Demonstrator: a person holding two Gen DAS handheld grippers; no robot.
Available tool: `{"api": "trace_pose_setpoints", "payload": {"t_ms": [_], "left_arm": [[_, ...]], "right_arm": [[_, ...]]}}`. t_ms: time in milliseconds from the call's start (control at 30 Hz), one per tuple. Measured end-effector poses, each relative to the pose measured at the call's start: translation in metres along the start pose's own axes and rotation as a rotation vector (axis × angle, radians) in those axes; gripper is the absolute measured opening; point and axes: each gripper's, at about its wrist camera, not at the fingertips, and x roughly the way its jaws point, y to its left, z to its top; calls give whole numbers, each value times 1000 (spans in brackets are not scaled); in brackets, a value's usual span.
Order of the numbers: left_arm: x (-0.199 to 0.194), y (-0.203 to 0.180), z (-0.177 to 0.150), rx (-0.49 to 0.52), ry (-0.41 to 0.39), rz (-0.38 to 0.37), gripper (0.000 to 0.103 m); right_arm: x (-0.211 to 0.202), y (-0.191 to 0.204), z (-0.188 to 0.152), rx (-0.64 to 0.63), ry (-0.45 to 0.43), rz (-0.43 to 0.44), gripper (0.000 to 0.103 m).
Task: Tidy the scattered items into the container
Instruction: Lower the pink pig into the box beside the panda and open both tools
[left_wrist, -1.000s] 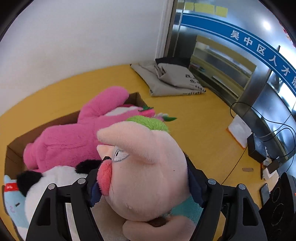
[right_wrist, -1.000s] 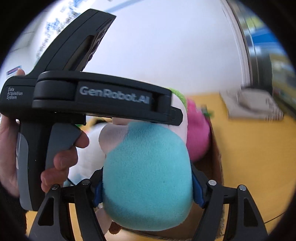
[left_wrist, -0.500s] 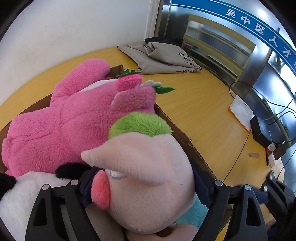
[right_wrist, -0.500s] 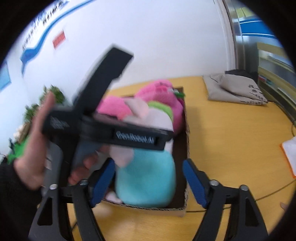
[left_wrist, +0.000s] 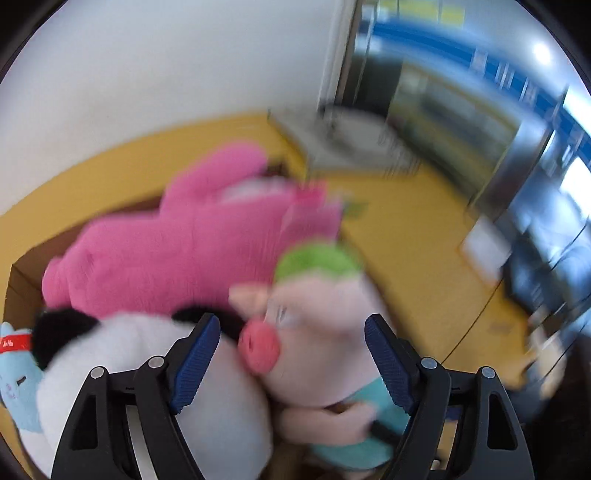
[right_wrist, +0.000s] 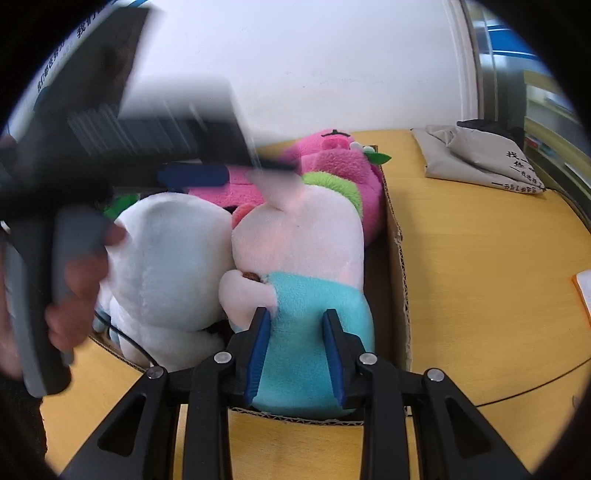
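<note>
A cardboard box (right_wrist: 400, 280) on the yellow table holds several plush toys. A pale pink pig plush (left_wrist: 317, 339) with a green cap and teal body (right_wrist: 314, 332) lies at the box's right side, next to a white panda plush (right_wrist: 166, 258) and a big pink plush (left_wrist: 184, 251). My left gripper (left_wrist: 291, 354) is open just above the pig's head, apart from it; it also shows blurred in the right wrist view (right_wrist: 192, 173). My right gripper (right_wrist: 297, 354) has its jaws partly closed against the pig's teal body at the box's near edge.
A folded grey cloth bag (right_wrist: 476, 158) lies at the table's far right. A light blue plush (left_wrist: 14, 373) sits at the box's left end. A cable (left_wrist: 476, 325) and dark devices lie near the right table edge. A white wall stands behind.
The pig plush went down into the box. My left gripper opened and let go of its head, lifting off. My right gripper opened, then narrowed onto the teal body.
</note>
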Motion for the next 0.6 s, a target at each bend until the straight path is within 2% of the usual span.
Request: {"api": "trace_pose_setpoints", "payload": {"t_ms": [33, 67, 100, 133, 300, 367, 433, 467, 600], "left_arm": [[-7, 1, -2, -12, -23, -10, 87], [-15, 2, -4, -29, -41, -23, 87], [-24, 4, -5, -52, -60, -32, 86], [-37, 5, -8, -71, -88, -40, 86], [-115, 4, -49, -86, -189, -36, 90], [-147, 7, -80, -102, -214, 2, 91], [-170, 13, -107, -122, -229, 53, 97], [-181, 17, -125, -141, -237, 81, 103], [-219, 32, -187, -206, -256, 135, 103]], "right_arm": [[-5, 2, -1, 6, -7, -13, 46], [-11, 3, -3, 12, -11, -31, 70], [-18, 5, -5, 8, -28, -38, 79], [-27, 8, -9, -6, -53, -39, 83], [-74, 24, -30, -20, -115, -72, 83], [-80, 31, -34, -40, -116, -90, 83], [-87, 44, -42, -79, -116, -133, 83], [-87, 48, -45, -89, -116, -146, 83], [-95, 67, -58, -107, -126, -184, 83]]}}
